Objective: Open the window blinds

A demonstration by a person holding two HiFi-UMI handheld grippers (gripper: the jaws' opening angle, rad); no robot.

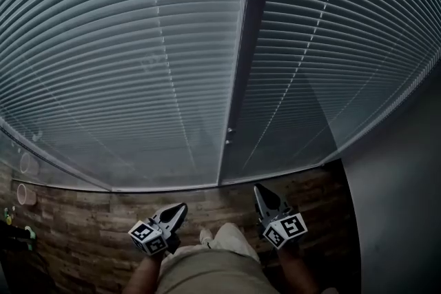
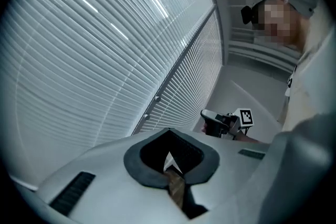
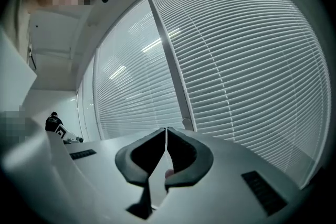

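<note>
Blinds (image 1: 138, 65) shut across both panes, nothing yet opened: left gripper (image 1: 182, 206) and right gripper (image 1: 258, 188) hover low before them, fingers pinched together, empty.

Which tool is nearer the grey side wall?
Right. The right tool is next to the wall, floor between them; the left tool is on the far side of the person's legs.
</note>
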